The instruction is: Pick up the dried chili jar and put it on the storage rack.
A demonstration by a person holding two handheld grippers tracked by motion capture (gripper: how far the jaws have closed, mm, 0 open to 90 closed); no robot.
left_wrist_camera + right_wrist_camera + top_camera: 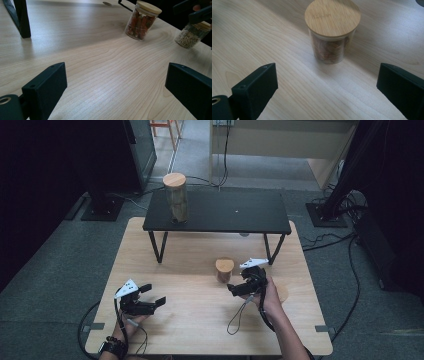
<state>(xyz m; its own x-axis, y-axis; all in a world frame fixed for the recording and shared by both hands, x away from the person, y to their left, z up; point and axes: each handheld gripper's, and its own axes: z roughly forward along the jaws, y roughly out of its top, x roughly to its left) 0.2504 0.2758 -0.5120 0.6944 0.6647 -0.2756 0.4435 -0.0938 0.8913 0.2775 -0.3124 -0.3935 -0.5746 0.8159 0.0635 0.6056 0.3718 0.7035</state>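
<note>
I have both grippers low over the light wooden table [200, 320]. My left gripper [150, 296] sits at the near left with its jaws spread wide and nothing between them; from its own camera the black jaws frame bare wood grain.

My right gripper [239, 289] hovers just to the right of a small glass jar with a bamboo lid [224, 269], jaws also wide apart and empty. In the right gripper view that jar [332, 32] stands upright ahead of the jaws, clear of both, holding reddish-brown contents. From the left gripper view the same jar [142, 20] looks packed with red and orange pieces, possibly dried chillies, though I cannot be sure.

That view also shows a second small jar of pale seeds or grains [190, 35] at the far right, beside my right gripper [197, 11].

Farther back, a black metal shelf [235, 212] stands on the table, with a tall bamboo-lidded glass jar [176, 197] upright on its left end.
</note>
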